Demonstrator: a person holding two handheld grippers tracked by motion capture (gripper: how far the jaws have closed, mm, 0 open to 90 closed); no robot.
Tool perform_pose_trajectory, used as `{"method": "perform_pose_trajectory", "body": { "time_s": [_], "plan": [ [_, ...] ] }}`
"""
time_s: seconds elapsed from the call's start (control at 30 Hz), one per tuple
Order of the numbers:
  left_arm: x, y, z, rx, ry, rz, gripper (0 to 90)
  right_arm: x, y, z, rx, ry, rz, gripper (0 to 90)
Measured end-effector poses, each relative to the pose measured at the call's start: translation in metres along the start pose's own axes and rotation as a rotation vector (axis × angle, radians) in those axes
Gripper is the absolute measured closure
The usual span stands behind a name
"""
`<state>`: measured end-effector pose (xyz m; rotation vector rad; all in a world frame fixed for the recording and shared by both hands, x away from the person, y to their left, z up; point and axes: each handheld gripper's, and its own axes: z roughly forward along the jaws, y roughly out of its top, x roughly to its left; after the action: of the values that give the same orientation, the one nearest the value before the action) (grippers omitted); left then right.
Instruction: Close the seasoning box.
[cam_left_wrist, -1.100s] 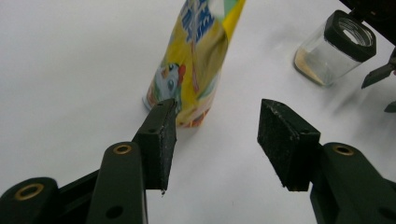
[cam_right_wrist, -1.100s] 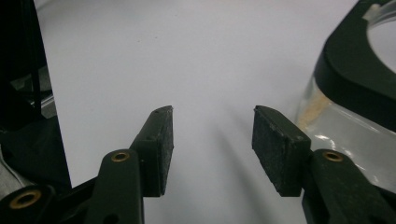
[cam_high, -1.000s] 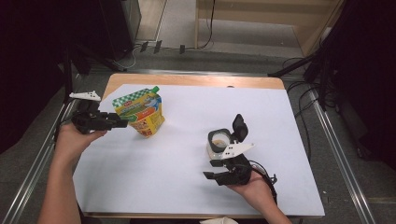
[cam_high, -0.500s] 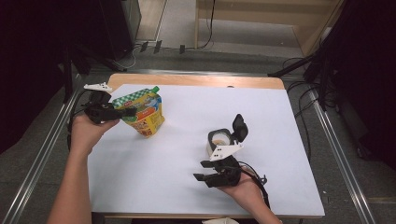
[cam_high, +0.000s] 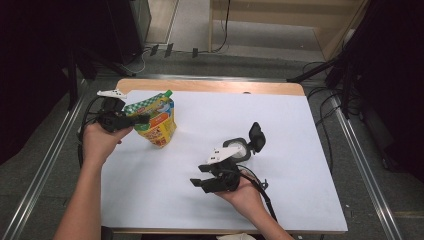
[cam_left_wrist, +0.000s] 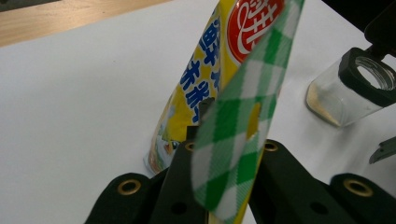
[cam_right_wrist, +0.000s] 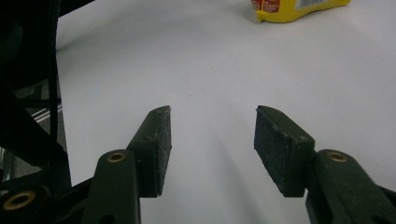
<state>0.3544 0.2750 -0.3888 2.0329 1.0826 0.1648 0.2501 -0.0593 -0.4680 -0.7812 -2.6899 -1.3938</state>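
Observation:
A yellow stand-up pouch with a green checked top stands at the far left of the white table. My left gripper is shut on the pouch's top edge. In the left gripper view the checked flap is pinched between the jaws. My right gripper lies low near the front middle, pointing left, open with nothing in it. In the right gripper view its pads stand well apart over bare table, with the pouch's base far ahead. A small glass jar stands just behind the right hand.
The jar's black hinged lid is flipped open and stands up behind it; the jar looks nearly empty in the left gripper view. A wooden strip runs along the table's far edge. Metal rails flank the table.
My left gripper has moved forward and right onto the pouch's top edge. My right gripper has swung left, away from the jar.

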Motion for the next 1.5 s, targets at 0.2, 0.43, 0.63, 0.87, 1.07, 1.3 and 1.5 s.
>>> {"method": "perform_pose_trajectory", "body": {
  "time_s": [0.2, 0.43, 0.63, 0.87, 1.07, 1.3, 1.5],
  "plan": [
    [-0.005, 0.005, 0.000, -0.025, 0.000, -0.029, 90.0, -0.001, -0.006, 0.001, -0.006, -0.007, 0.006, 48.4],
    [-0.010, 0.010, -0.010, -0.054, -0.019, -0.054, 90.0, -0.007, -0.013, 0.001, -0.007, -0.021, 0.023, 48.8],
    [-0.024, 0.017, -0.016, -0.047, -0.047, -0.043, 90.0, -0.008, -0.016, 0.006, -0.021, -0.015, 0.024, 47.5],
    [-0.058, 0.032, -0.030, -0.067, -0.124, 0.003, 90.0, -0.007, -0.017, 0.013, -0.017, -0.011, 0.032, 48.2],
    [-0.084, 0.038, -0.034, -0.058, -0.176, 0.038, 90.0, -0.009, -0.018, 0.019, -0.028, -0.016, 0.063, 51.7],
    [-0.102, 0.038, -0.030, -0.017, -0.193, 0.071, 90.0, -0.013, -0.013, 0.032, 0.015, -0.077, 0.122, 53.3],
    [-0.116, 0.036, -0.029, 0.005, -0.217, 0.082, 90.0, -0.019, -0.012, 0.040, 0.015, -0.116, 0.163, 53.6]
  ]
}}
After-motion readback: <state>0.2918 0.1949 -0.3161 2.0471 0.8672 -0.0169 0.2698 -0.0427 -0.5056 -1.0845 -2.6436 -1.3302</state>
